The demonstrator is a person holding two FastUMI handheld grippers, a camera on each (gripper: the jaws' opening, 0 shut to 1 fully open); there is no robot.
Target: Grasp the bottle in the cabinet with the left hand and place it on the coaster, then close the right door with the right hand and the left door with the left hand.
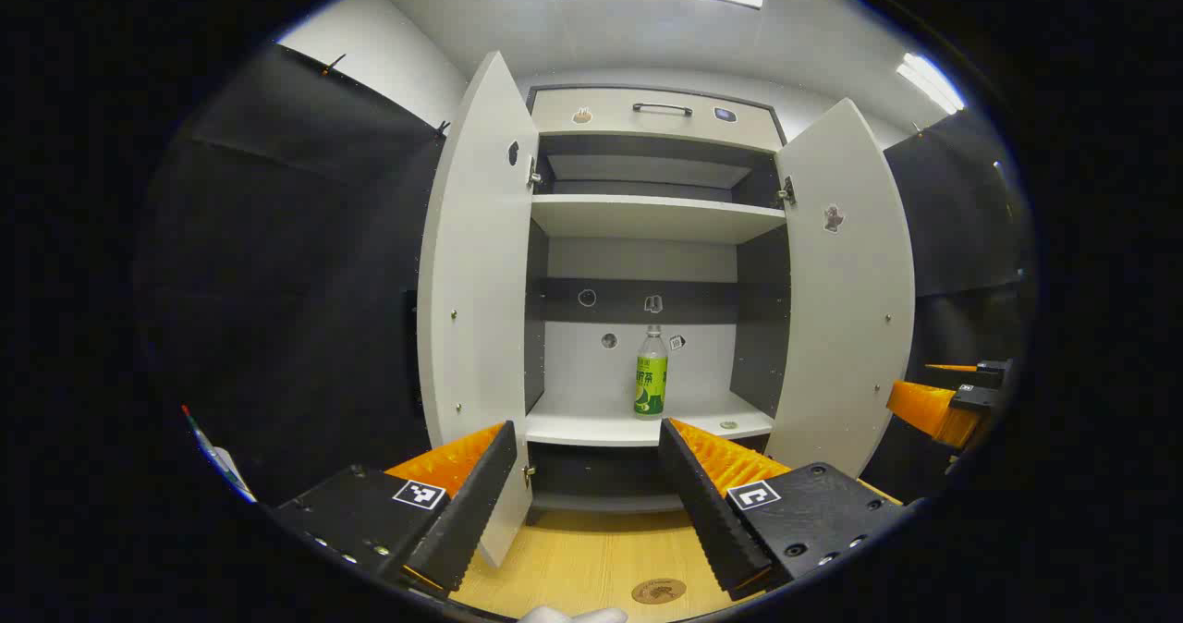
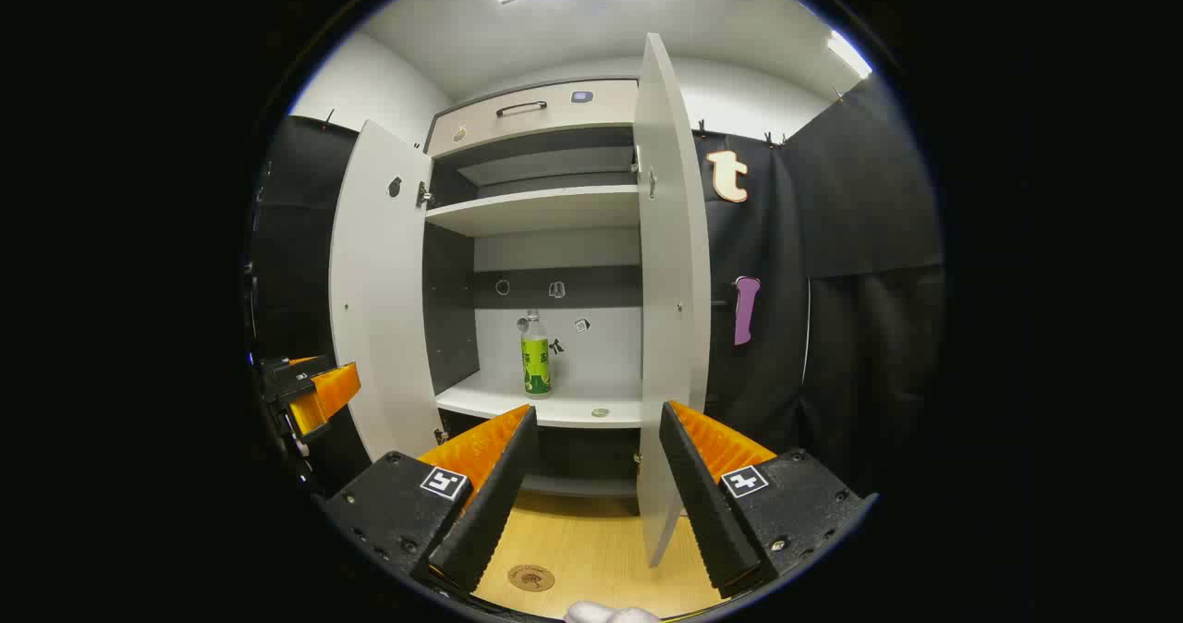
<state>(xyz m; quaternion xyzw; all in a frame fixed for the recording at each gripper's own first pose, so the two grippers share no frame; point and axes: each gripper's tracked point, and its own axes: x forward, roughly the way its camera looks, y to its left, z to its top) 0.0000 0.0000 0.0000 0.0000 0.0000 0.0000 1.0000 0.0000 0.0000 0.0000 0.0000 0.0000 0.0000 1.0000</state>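
Cabinet [image 1: 647,216] with both doors swung wide, bottle [image 1: 651,373] upright on lower shelf [image 1: 591,424] near the back wall, coaster [image 1: 658,591] on wooden table [image 1: 573,558] in front, left gripper [image 1: 587,484] and right gripper [image 2: 591,475] both spread wide, holding nothing, small disc [image 1: 728,425] on shelf right of bottle.

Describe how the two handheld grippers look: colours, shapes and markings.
Both match. The left gripper has two long black fingers with ridged inner faces and ribbed orange backs, on black blocks with screw holes; each block carries a small square black-and-white marker. The right gripper is the same build, with its own markers.
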